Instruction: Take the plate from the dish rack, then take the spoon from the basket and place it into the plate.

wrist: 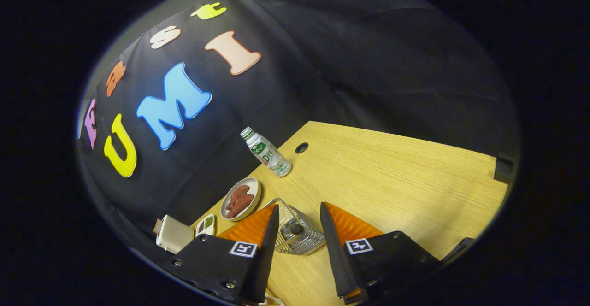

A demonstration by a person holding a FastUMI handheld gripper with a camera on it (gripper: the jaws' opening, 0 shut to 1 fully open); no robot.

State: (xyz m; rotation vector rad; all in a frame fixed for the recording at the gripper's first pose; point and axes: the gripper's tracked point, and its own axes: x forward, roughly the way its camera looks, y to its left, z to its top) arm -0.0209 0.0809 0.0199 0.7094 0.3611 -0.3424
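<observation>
Two gripper fingers frame the near foreground, and the hand-held gripper point(298, 232) stands wide apart, gripping nothing. Between the fingers, just ahead of their tips, sits a silver wire mesh basket point(302, 237) on the pale wood-grain tabletop point(392, 177). A rounded metal object rests inside it, most likely the handle end of the spoon the task calls for, though it is too small to be sure. The fingers seem to be lined up on either side of the basket so they can drop in around that object.

Neither the task's plate nor any dish rack can be made out with confidence. A small round cream dish point(240, 198) lies beyond the left finger; it holds reddish-brown pieces of food, so it looks like a bystander and not the plate to be filled. Farther back, a white plastic drink bottle with a green cap point(266, 152) stands near a dark round cable hole point(301, 148) in the table. Beside the left finger's base are a cream-coloured boxy object point(173, 234) and a small white divided tray point(205, 224) with something green in one compartment.
</observation>
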